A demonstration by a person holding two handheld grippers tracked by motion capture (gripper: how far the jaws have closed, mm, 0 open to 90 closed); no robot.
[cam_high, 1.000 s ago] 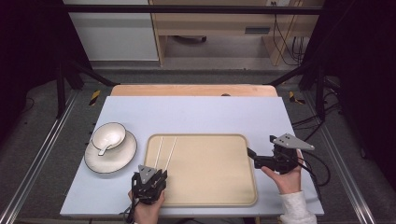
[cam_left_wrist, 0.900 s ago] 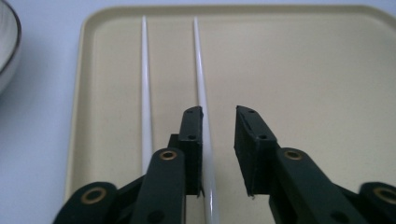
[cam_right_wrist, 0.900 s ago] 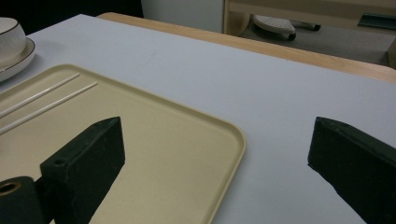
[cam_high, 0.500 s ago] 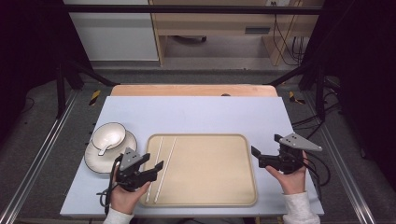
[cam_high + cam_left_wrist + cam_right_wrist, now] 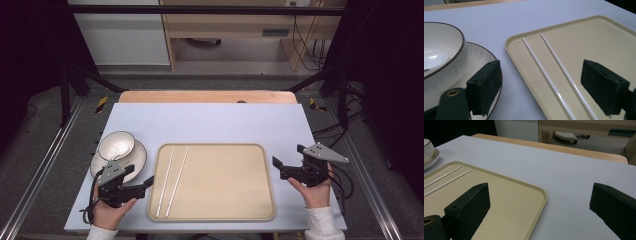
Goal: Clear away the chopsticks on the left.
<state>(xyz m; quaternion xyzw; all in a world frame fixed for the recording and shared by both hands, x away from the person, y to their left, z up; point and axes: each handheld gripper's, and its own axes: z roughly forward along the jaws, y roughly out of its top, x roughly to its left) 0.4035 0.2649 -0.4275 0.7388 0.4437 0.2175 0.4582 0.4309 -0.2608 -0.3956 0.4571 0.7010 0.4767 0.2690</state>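
Note:
Two thin white chopsticks point(image 5: 172, 180) lie side by side on the left part of a beige tray point(image 5: 235, 185). My left gripper point(image 5: 145, 184) hovers just left of the tray's front left corner, beside a white bowl point(image 5: 116, 145) that stands on a white plate point(image 5: 136, 161). Its jaws have just been opening and stand wide, holding nothing. In the left gripper view the chopsticks point(image 5: 549, 82) run along the tray point(image 5: 599, 37) beyond the left gripper point(image 5: 541, 77). My right gripper point(image 5: 277, 167) is open at the tray's right edge, nothing in it.
The pale blue table top point(image 5: 210, 122) stretches behind the tray, with a wooden strip point(image 5: 205, 96) along its far edge. Metal frame rails point(image 5: 45, 165) flank the table. In the right gripper view the tray's corner point(image 5: 541, 192) lies below the right gripper point(image 5: 541, 195).
My left gripper has let go of the chopsticks at the tray's front, opened, and drawn back to the left off the tray. The chopsticks stay on the tray. The right gripper has barely shifted.

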